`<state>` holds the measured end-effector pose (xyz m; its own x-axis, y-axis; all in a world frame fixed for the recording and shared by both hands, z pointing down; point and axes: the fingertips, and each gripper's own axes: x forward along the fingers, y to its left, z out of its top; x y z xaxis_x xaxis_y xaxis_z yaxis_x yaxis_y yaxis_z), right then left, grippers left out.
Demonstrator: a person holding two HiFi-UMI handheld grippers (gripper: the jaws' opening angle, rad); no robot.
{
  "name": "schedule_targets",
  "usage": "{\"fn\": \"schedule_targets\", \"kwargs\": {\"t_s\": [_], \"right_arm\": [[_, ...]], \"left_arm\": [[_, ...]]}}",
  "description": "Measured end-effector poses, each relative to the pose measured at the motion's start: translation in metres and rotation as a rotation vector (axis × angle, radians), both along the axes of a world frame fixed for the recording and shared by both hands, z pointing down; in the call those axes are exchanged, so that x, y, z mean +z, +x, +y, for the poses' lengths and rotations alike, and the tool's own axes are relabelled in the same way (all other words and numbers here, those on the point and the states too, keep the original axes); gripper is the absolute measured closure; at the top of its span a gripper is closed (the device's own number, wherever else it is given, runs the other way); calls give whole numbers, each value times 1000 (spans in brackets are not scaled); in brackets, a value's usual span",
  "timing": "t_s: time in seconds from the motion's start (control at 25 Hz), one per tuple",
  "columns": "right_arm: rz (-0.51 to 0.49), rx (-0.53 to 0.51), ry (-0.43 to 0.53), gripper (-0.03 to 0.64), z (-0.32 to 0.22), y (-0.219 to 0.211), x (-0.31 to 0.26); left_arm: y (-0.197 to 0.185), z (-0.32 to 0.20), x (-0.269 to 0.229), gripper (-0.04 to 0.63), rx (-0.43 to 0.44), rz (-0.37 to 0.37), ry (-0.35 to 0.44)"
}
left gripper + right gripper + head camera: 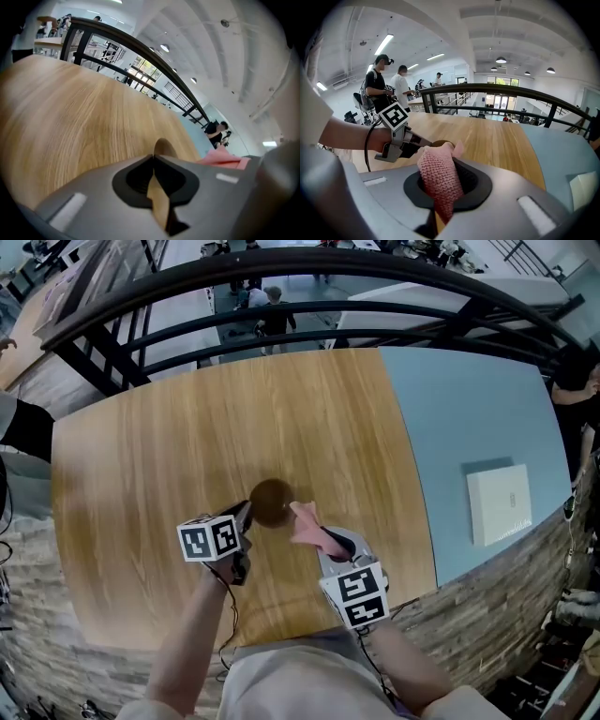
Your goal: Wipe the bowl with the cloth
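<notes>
We've got the left gripper point(246, 518) clamped shut on the left rim of the brown bowl point(272, 502), out over the near middle of the wooden table point(169, 427). Whether the bowl rests on the wood, we cannot tell. Our right gripper point(328, 542) has its jaws closed on the pink cloth point(306, 523). The cloth's loose end pokes out just beside the bowl's right edge, touching or not we cannot say.

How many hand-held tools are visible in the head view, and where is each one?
2. The left tool grips the brown bowl at its left rim; the right tool holds the pink cloth just right of the bowl. None seems hidden.
</notes>
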<state>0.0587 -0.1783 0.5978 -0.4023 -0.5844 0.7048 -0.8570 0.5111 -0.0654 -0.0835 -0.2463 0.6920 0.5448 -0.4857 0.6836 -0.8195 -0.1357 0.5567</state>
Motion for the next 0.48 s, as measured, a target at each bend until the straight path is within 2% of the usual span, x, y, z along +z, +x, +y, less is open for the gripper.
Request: {"fn": "schedule_targets", "kwargs": {"t_s": [0.28,0.48], "right_arm": [[-4,11,-11,600,11,0,1],[-15,22,-3,600,17,-7,-5]], "left_arm": [[-6,0,3,584,-26,17,3],[-9,6,2,511,-14,9,12]]}}
